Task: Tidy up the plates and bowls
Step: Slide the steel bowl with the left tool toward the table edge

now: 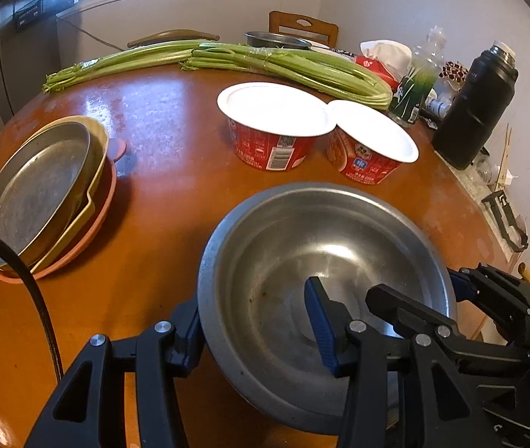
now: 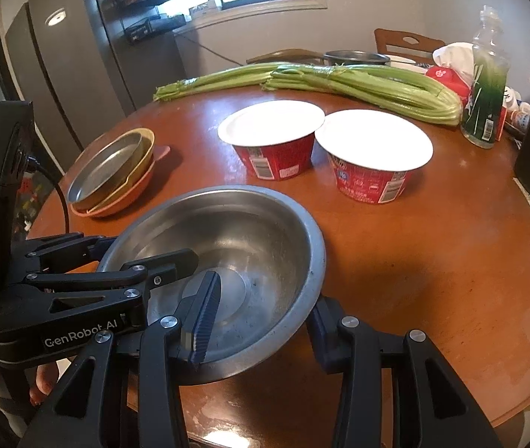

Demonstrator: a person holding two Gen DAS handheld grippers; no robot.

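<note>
A large steel bowl (image 1: 302, 261) sits near the front edge of the round wooden table (image 1: 153, 156). My left gripper (image 1: 257, 328) straddles its left rim, one finger outside and one inside. My right gripper (image 2: 261, 321) straddles its right rim (image 2: 313, 261) the same way; it also shows in the left wrist view (image 1: 463, 291). Both pairs of jaws stand wide, and I cannot tell if the pads press the rim. A stack of a steel plate (image 1: 37, 186), a yellow dish and a pink plate (image 1: 89, 231) sits at the left; it also shows in the right wrist view (image 2: 112, 171).
Two red instant-noodle cups with white lids (image 1: 276, 112) (image 1: 373, 134) stand behind the bowl. Celery bunches (image 1: 227, 59) lie across the back. A green bottle (image 1: 418, 82), a tissue pack, a black flask (image 1: 477, 104) and a small steel pot (image 1: 276, 39) are at the far right.
</note>
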